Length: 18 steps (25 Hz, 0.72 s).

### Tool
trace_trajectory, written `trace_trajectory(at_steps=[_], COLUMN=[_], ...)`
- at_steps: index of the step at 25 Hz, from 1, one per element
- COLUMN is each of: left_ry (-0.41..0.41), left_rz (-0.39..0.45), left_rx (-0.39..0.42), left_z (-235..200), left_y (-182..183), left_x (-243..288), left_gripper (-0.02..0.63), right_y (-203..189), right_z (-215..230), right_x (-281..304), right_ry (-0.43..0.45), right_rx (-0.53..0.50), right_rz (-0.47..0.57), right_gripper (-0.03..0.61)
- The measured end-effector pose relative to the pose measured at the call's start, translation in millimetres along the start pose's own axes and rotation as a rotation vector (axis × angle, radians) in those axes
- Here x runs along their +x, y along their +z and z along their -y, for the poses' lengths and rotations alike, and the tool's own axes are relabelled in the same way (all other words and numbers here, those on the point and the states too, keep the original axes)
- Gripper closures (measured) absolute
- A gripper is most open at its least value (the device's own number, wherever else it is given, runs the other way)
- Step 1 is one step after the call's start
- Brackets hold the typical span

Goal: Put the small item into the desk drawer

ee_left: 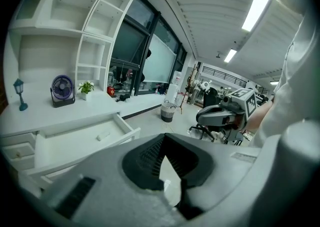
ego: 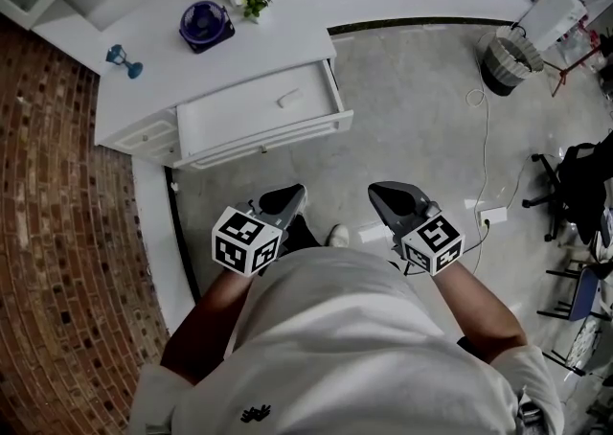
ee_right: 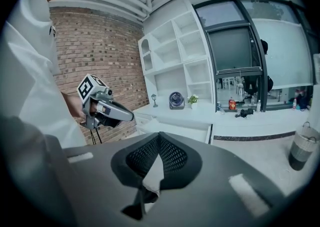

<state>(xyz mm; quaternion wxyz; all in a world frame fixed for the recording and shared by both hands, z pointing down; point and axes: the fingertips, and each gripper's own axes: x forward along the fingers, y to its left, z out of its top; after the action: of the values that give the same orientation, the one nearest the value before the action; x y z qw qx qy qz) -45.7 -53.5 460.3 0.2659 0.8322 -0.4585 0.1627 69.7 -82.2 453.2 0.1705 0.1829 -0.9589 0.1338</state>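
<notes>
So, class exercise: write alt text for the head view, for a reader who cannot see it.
A person in a white shirt holds the left gripper and right gripper, both shut and empty, over a grey floor. Ahead, a white desk drawer stands open, a small white item inside.

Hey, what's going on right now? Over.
Left gripper and right gripper shut, empty, back from desk. Small item lies in open drawer. Nothing blocking.
</notes>
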Motion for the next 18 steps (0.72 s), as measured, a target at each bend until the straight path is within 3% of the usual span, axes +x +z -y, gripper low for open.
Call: trace_trajectory(at_steps=[18], left_ry=[-0.014], left_rz=[-0.010], left_rx=[-0.004], left_z=[-10], left_y=[2], left_x=[17], left_gripper=[0.607], right_y=[-12], right_z=[8], right_x=[15], right_ry=[0.022], right_rx=[0.033], right_rz=[-0.028], right_gripper=[0.566])
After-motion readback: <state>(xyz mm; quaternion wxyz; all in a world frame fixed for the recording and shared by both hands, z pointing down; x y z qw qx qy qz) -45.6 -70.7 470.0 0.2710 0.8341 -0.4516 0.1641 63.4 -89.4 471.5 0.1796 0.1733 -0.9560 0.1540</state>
